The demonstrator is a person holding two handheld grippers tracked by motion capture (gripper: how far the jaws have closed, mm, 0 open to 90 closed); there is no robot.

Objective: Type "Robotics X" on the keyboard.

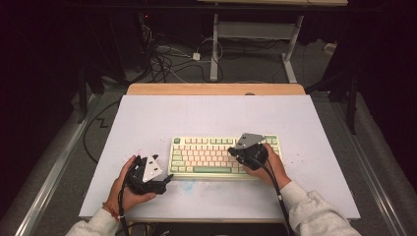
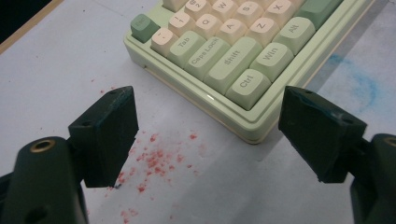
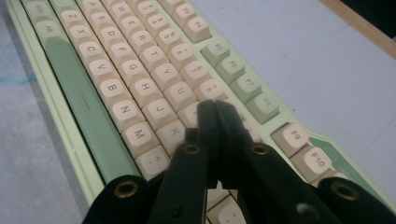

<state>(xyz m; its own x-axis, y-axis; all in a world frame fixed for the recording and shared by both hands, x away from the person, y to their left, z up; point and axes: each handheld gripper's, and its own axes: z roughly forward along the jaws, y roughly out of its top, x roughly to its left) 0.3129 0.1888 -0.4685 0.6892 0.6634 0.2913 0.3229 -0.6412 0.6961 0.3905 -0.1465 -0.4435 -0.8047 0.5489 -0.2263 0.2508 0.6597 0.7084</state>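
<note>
A pale green keyboard (image 1: 206,157) with cream and green keys lies on the white table (image 1: 162,118), near its front edge. My left gripper (image 1: 167,180) rests just left of the keyboard's near left corner (image 2: 254,135), open, its black jaws wide apart over bare table. In the left gripper view the Ctrl key (image 2: 246,84) sits between and beyond the jaws. My right gripper (image 1: 235,152) hovers over the right half of the keys, shut, with nothing between its jaws. In the right gripper view its closed tips (image 3: 215,108) sit above the keys beside J (image 3: 160,110) and K (image 3: 173,132).
Red specks (image 2: 156,161) dot the table by my left gripper, and a blue smear (image 2: 359,79) marks it in front of the keyboard. A wooden strip (image 1: 216,89) edges the table's far side. Cables (image 1: 162,59) and a desk frame (image 1: 214,44) stand on the floor beyond.
</note>
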